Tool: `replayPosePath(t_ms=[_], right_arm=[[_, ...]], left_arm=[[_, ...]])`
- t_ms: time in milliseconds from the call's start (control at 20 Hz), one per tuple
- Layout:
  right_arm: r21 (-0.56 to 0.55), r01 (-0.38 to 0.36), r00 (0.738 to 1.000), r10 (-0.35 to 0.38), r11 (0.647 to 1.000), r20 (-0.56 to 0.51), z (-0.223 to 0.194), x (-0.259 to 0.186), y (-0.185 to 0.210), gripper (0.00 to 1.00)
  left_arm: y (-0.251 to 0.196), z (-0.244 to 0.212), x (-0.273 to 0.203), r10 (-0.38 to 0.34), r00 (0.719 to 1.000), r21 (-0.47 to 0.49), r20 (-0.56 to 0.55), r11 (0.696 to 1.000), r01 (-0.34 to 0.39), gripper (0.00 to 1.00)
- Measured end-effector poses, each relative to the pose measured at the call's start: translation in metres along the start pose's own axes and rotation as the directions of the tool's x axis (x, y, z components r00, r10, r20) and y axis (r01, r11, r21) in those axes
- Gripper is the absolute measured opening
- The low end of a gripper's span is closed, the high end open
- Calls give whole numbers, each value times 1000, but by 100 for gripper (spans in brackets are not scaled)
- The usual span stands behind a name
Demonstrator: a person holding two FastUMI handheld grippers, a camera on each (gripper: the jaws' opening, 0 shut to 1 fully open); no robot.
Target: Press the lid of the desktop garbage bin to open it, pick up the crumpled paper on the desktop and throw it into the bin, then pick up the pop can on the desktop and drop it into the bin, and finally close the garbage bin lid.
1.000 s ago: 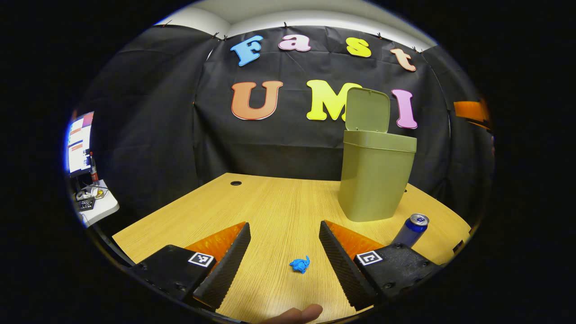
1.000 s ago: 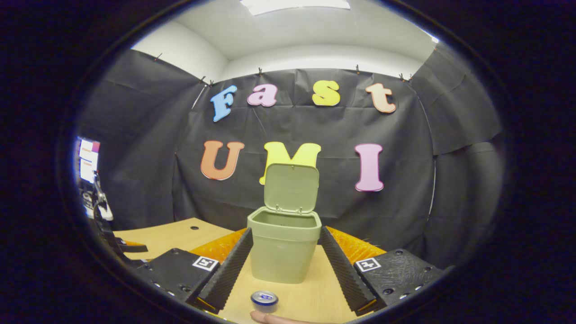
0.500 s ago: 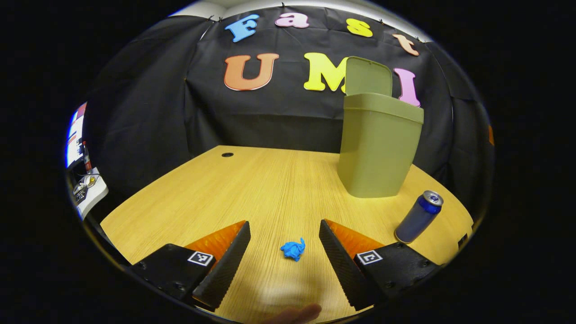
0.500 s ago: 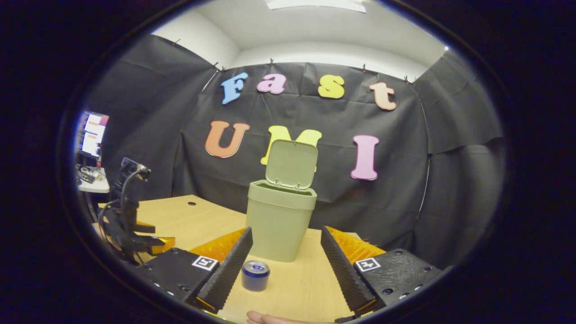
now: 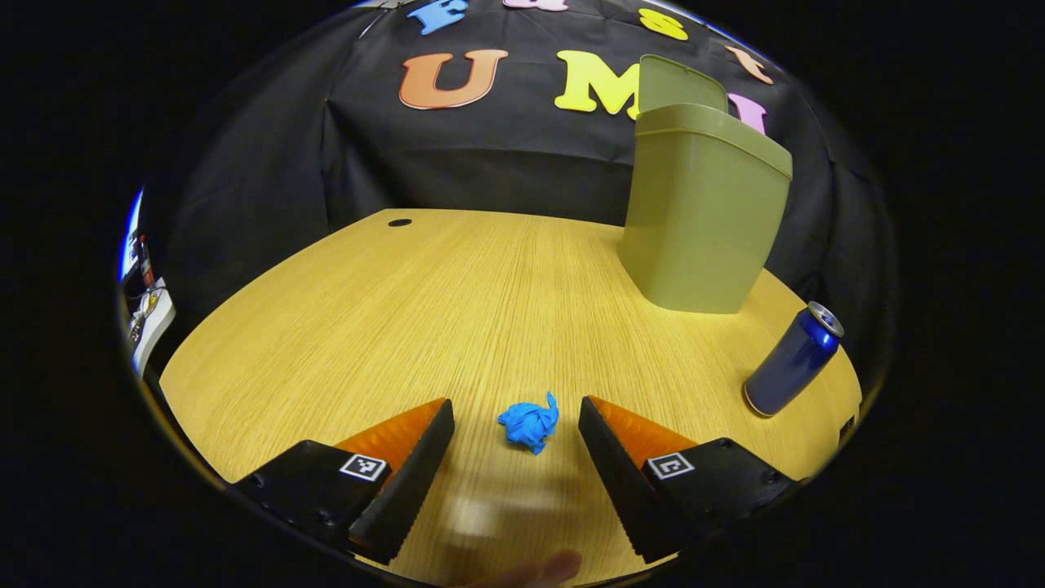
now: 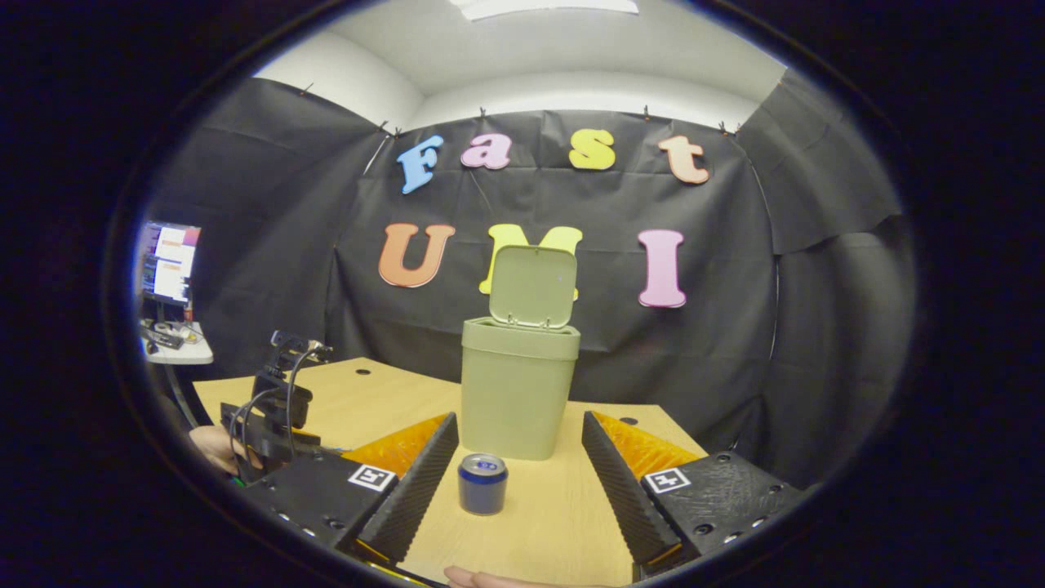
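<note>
green bin (image 6: 519, 392) lid up beyond both spread-fingered grippers, inside hidden, blue crumpled paper (image 5: 529, 424) between left gripper (image 5: 516, 445) fingers, pop can (image 6: 482, 483) between right gripper (image 6: 519, 461) fingers

Fingertip (image 5: 539, 567) at 6 o'clock in left gripper view, blurred and cut off by the edge. Bin (image 5: 702, 212) interior hidden behind its near wall. In right gripper view, monitor (image 6: 167, 261) at 9 o'clock too small to read; left gripper (image 6: 273, 408) at 8 o'clock partly hidden.
</note>
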State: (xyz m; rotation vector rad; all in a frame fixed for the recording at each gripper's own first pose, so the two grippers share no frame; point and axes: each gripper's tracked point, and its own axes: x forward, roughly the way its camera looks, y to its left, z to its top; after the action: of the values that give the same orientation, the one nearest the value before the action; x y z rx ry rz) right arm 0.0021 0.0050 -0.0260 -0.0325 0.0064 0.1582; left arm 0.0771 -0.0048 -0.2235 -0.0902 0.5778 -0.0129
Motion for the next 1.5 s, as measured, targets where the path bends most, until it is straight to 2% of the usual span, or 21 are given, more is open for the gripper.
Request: replayPosePath(t_ms=[100, 200, 250, 450, 550, 600, 850, 900, 950, 1050, 1100, 1150, 1350, 1400, 1500], right_arm=[[22, -12, 1000, 12, 1000, -24, -9, 2, 2, 95], [33, -10, 999, 12, 999, -48, -21, 4, 0, 98], [36, -12, 998, 15, 999, -62, -28, 6, 1, 92], [23, -1, 993, 4, 1000, -119, -56, 10, 0, 98], [26, 1, 991, 2, 1000, -134, -62, 12, 1, 95], [32, -1, 991, 6, 999, -136, -62, 11, 2, 98], [23, 1, 991, 2, 1000, -137, -65, 14, 4, 98], [13, 5, 990, -3, 1000, -138, -67, 14, 5, 98], [4, 10, 990, -10, 1000, -142, -70, 15, 5, 95], [-5, 12, 988, -13, 1000, -155, -77, 18, 9, 95], [-4, 10, 986, -10, 1000, -166, -81, 20, 11, 95], [-2, 6, 984, -6, 1000, -176, -85, 22, 13, 98], [10, -14, 978, 16, 1000, -207, -96, 24, 22, 95], [13, -17, 977, 19, 1000, -213, -99, 25, 23, 95], [16, -19, 973, 22, 1000, -231, -107, 29, 26, 95]], left_arm=[[1, -6, 3, 3, 1000, 6, -31, 1000, -3, 100], [-1, -5, 4, 3, 1000, 25, -9, 1000, -3, 100], [-2, -3, 3, 0, 1000, 33, -3, 999, 0, 100], [-4, -4, 4, 2, 1000, 35, -5, 999, -2, 98], [-1, -6, 8, 5, 1000, 20, -27, 1000, -4, 86], [0, -8, 6, 6, 999, 9, -35, 1000, -6, 78], [5, -7, 8, 14, 999, 30, -37, 999, -13, 65], [6, -6, 9, 9, 999, 18, -34, 1000, -9, 54], [6, -6, 9, 1, 999, 2, -33, 1000, -1, 49], [7, -6, 9, -6, 999, 3, -35, 1000, 7, 45], [7, -7, 8, -9, 999, 8, -34, 1000, 9, 36], [8, -6, 8, -10, 1000, 14, -29, 1000, 11, 37], [10, 2, -1, 1, 1000, 35, 11, 999, -1, 36], [9, 8, -4, 0, 1000, 32, 26, 999, -1, 41], [11, 18, -15, 26, 997, 51, 68, 998, -29, 36]])
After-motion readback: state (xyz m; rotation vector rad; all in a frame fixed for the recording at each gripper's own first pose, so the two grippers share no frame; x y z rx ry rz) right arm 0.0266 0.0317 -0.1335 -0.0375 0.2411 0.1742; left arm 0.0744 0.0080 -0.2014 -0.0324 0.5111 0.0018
